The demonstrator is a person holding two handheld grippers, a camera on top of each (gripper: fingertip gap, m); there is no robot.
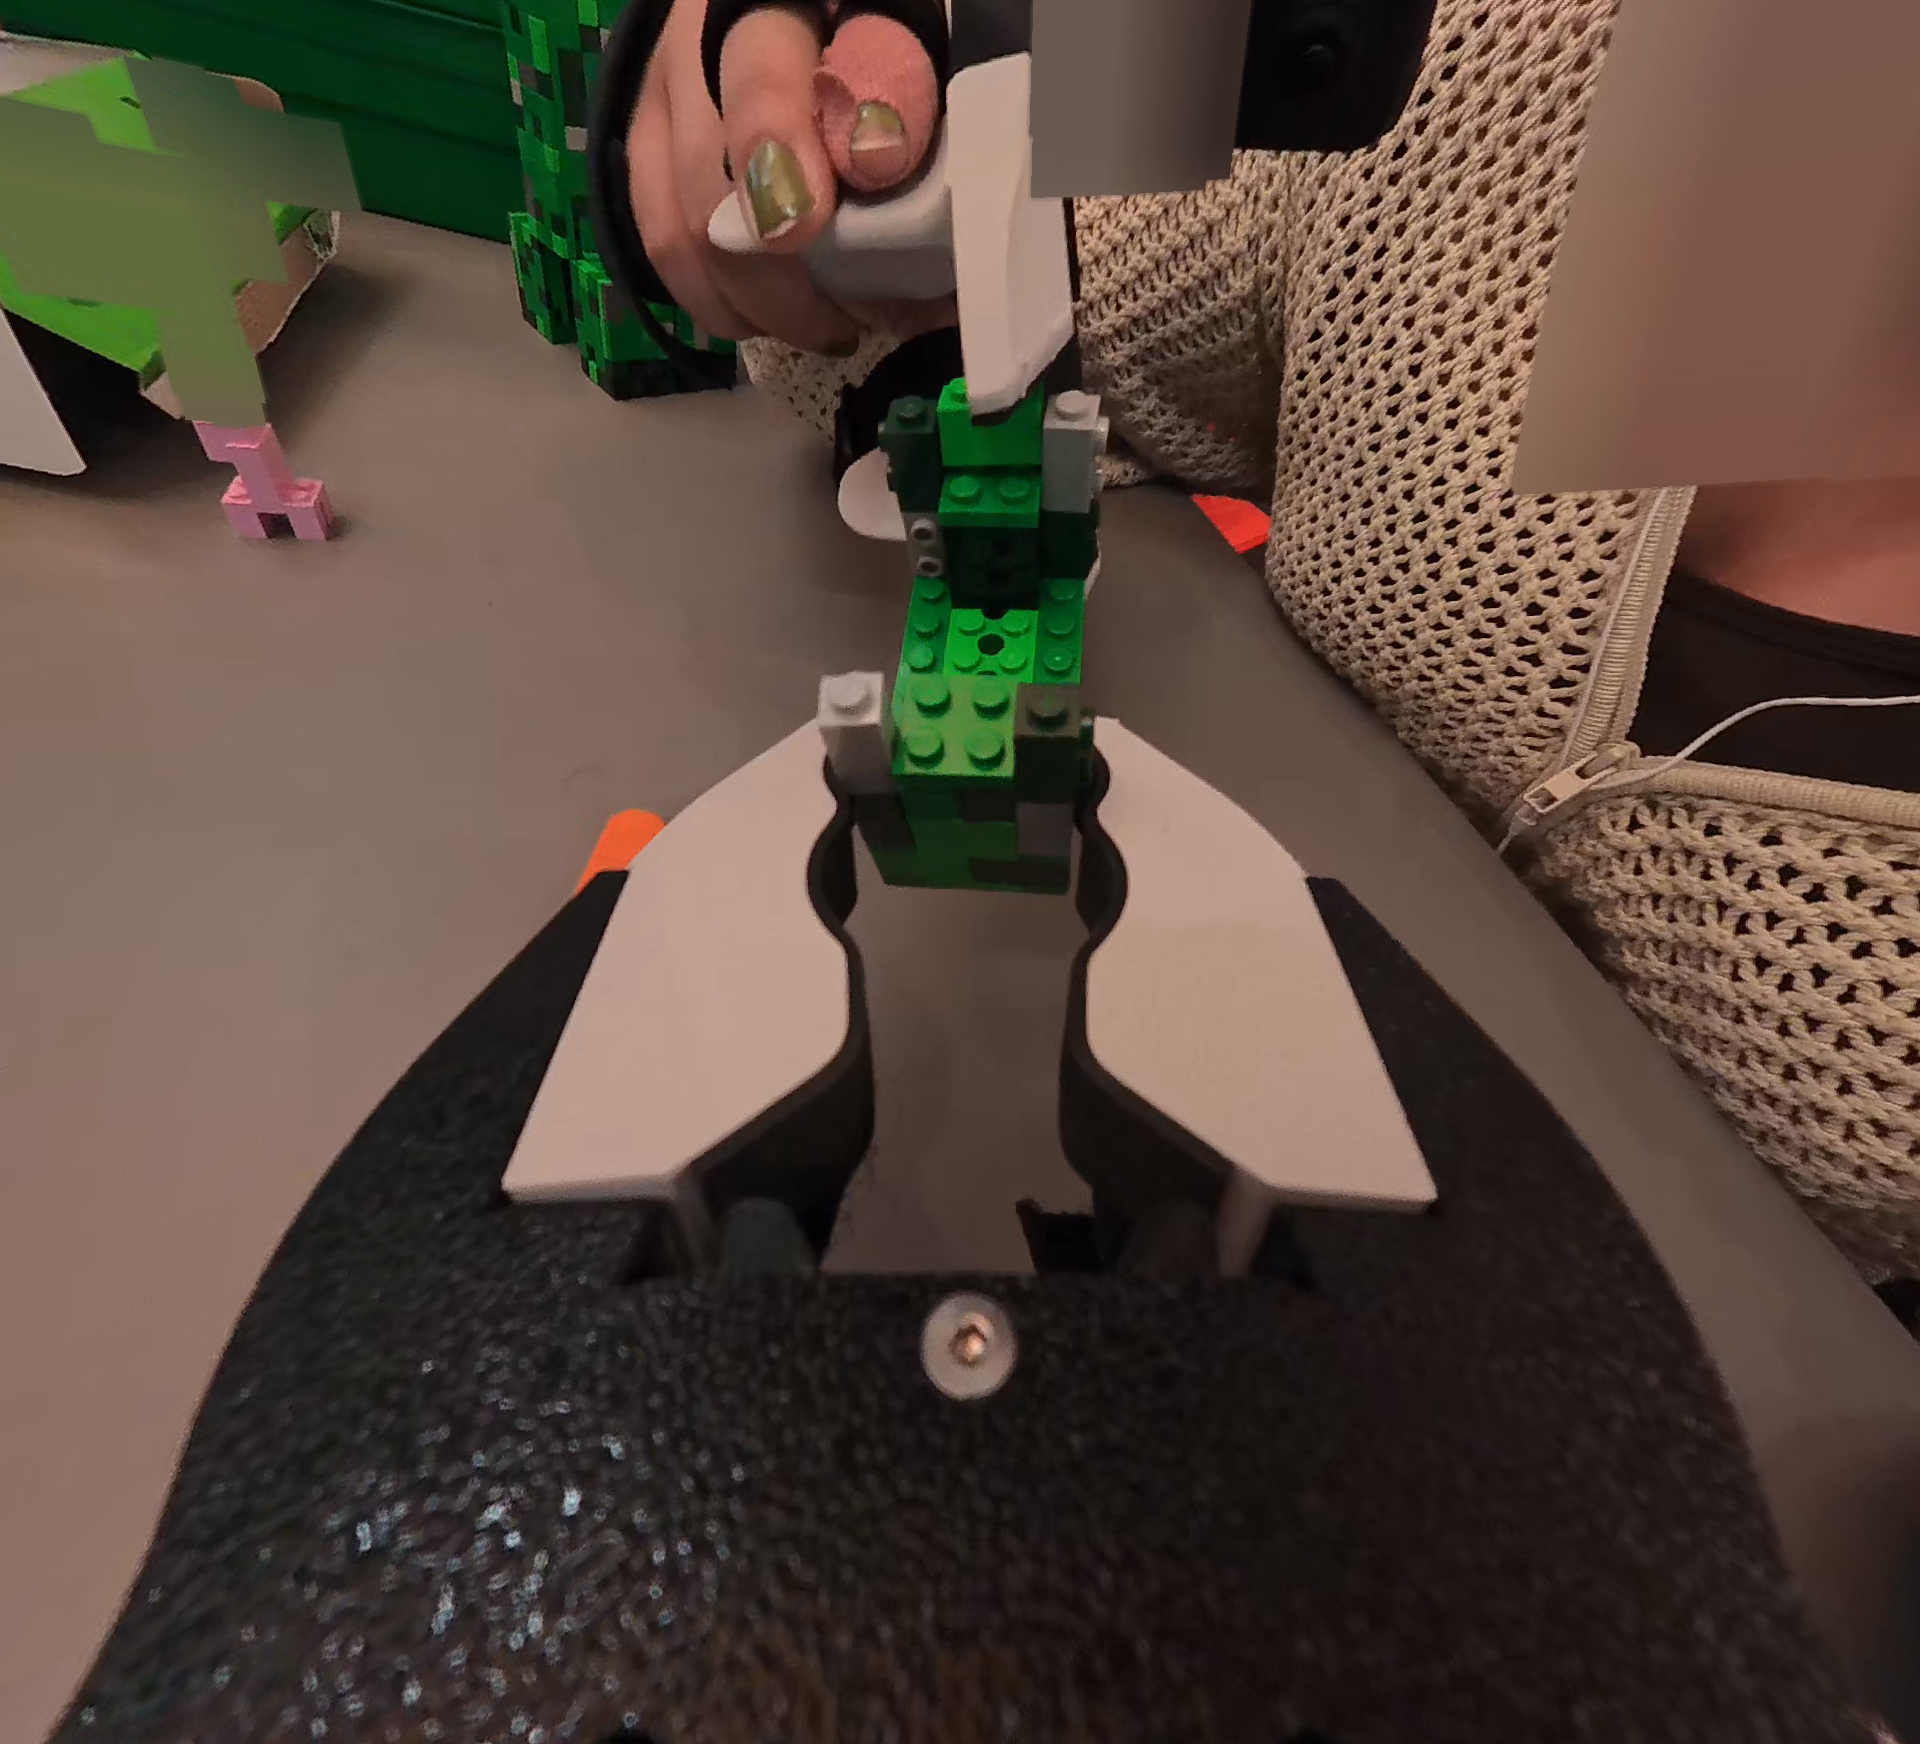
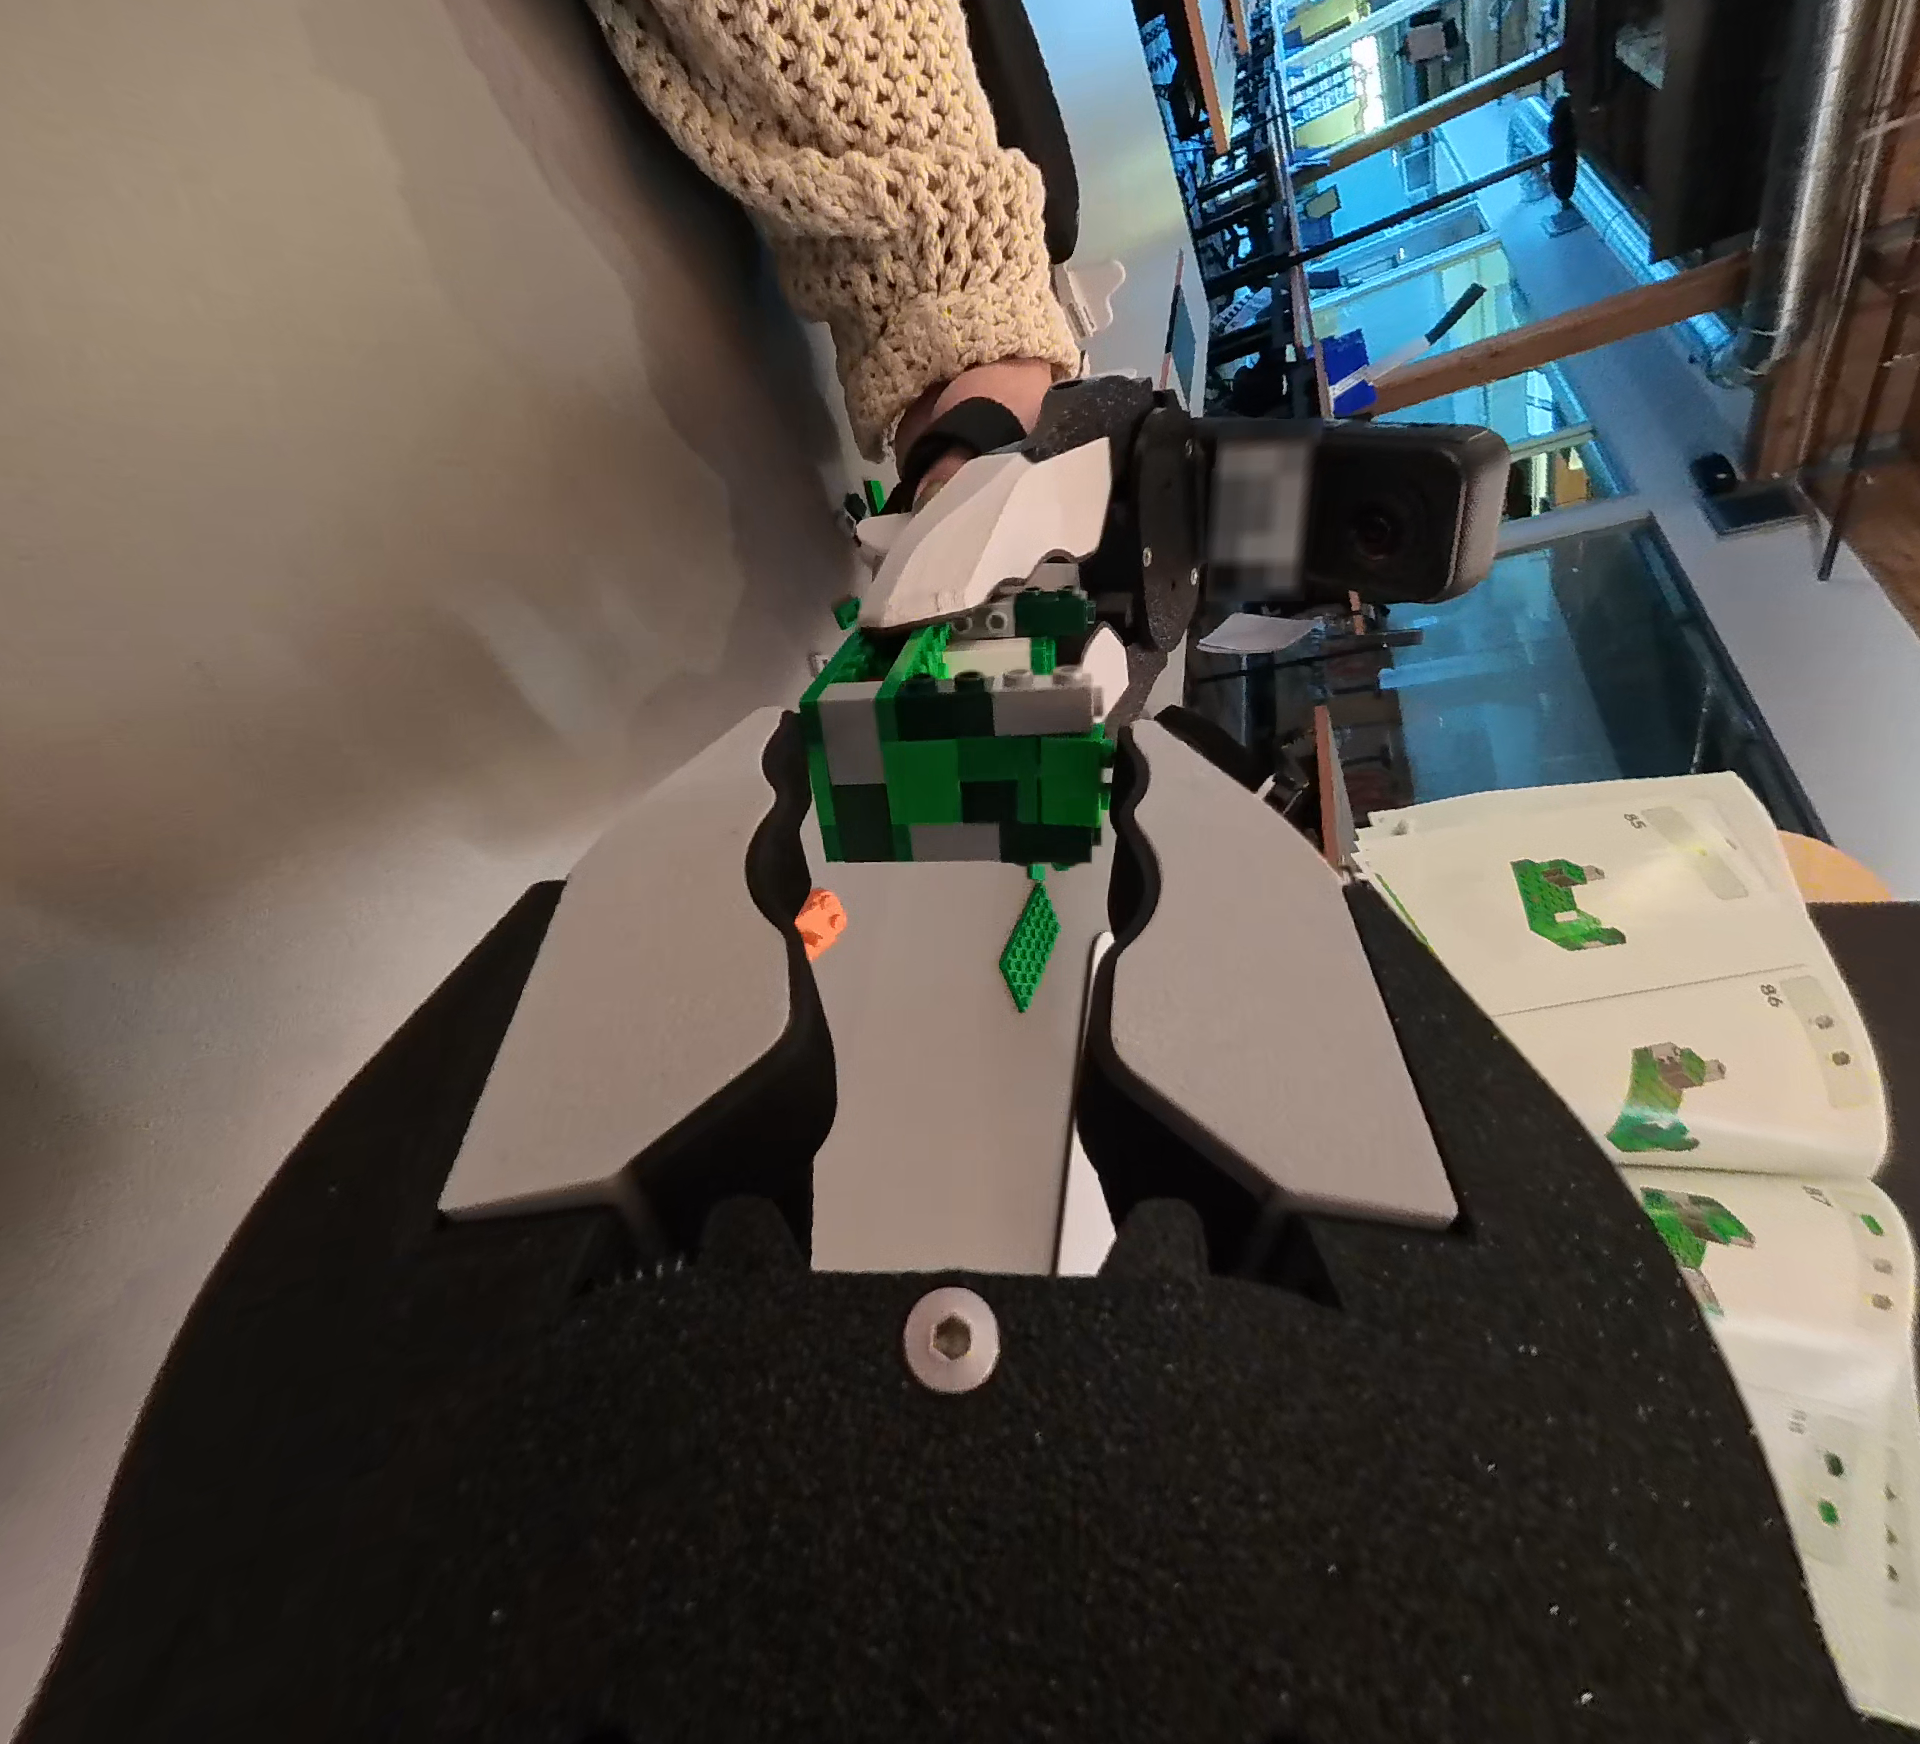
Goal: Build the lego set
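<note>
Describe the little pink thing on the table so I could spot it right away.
Start at the grey table and look to its far left side, near the green boxes at the back. There a small pink brick figure stands alone on the bare surface. It is the only pink thing; every other brick model around it is green.
</note>
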